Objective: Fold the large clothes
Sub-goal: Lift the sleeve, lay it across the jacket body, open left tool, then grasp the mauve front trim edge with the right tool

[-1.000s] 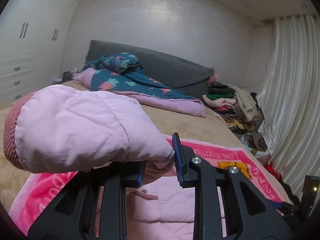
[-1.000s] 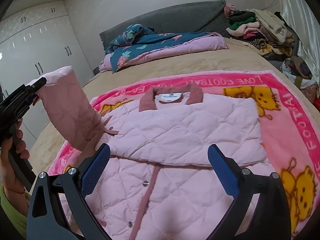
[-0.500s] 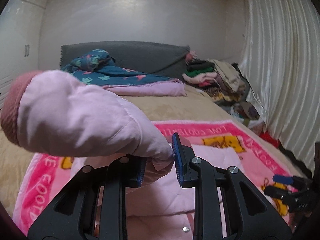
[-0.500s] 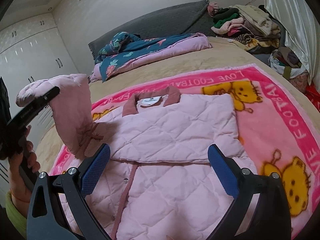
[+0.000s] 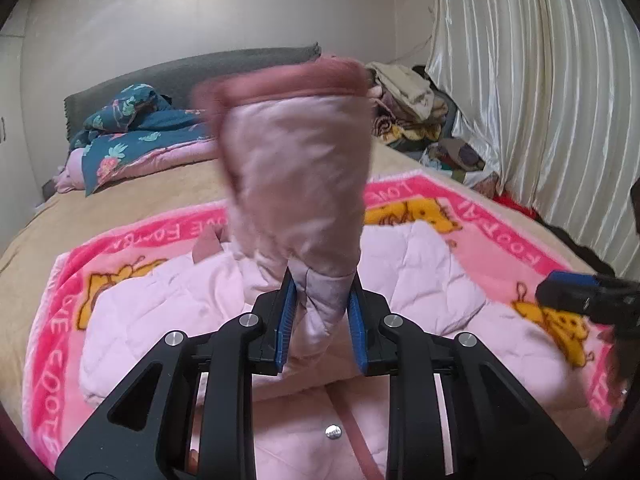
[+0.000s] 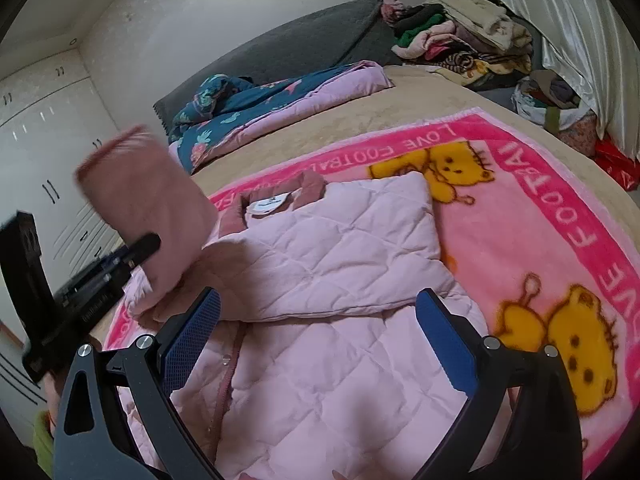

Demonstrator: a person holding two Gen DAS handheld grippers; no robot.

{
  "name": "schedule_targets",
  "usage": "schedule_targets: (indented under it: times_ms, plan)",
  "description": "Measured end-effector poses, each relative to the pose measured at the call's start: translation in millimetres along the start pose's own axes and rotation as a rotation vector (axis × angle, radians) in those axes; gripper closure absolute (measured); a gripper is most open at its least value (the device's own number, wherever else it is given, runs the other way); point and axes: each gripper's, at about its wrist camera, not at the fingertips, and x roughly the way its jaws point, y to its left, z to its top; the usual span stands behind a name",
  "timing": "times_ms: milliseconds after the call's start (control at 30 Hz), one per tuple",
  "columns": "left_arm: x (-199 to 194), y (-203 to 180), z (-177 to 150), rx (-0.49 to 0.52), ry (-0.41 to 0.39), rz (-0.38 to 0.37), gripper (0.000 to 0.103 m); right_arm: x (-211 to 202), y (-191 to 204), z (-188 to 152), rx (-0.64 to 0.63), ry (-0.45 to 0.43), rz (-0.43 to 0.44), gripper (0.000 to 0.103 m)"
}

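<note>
Jacket sleeve (image 5: 296, 184) pinched in left tool (image 5: 320, 320), raised over jacket (image 6: 332, 248).

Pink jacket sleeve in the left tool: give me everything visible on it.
The sleeve is pale pink quilted padding ending in a darker, ribbed rose cuff, blurred. It stands lifted off the bed, cuff uppermost, over the jacket, and joins it at the shoulder. The left tool is shut on its lower part, blue pads either side.

The raised pink quilted sleeve (image 6: 148, 208) is blocking the nine o'clock side. Toward three o'clock, the pink cartoon-bear fleece blanket (image 6: 560, 216) is lying bare. At one o'clock, a heap of mixed clothes (image 6: 460, 40) is crowding the bed corner.
</note>
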Motion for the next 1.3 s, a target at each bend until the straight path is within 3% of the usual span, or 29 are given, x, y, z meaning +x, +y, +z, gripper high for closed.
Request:
schedule_targets:
  times_ms: [333,500,533,567,600,700,800,1000,1300]
  plan:
    - [31.5,-27.9,-35.9,0.077,0.117,0.010,0.086,1.0,-17.4,-5.6,0.059,0.001,-0.029,0.005]
    - [46.4,-50.9,-61.1,0.167,0.196,0.052,0.076,0.7,-20.4,-6.0,0.067,0.000,-0.041,0.005]
    - [47.6,-52.5,-64.2,0.175,0.211,0.042,0.055,1.1,-20.4,-5.8,0.065,0.001,-0.044,0.005]
    - [49.7,-53.7,-68.0,0.174,0.239,0.018,0.027,1.5,-19.9,-5.7,0.063,0.004,-0.049,0.005]
    - [50.8,-55.2,-70.6,0.180,0.262,0.013,0.020,2.2,-20.1,-4.5,0.063,0.005,-0.048,0.006]
    - [46.5,-63.9,-78.2,0.257,0.295,0.024,0.019,3.2,-20.6,-3.3,0.065,0.005,-0.050,0.006]
    - [33.7,-61.8,-79.8,0.281,0.311,-0.014,0.009,5.7,-19.7,-2.1,0.069,0.015,-0.046,0.006]
    - [15.2,-14.0,-63.0,0.128,0.324,-0.082,0.009,20.3,-15.2,-1.8,0.089,0.055,-0.034,0.006]
    - [2.1,68.2,-44.0,-0.092,0.257,-0.003,0.009,62.7,7.5,-16.3,0.111,0.157,0.008,0.006]
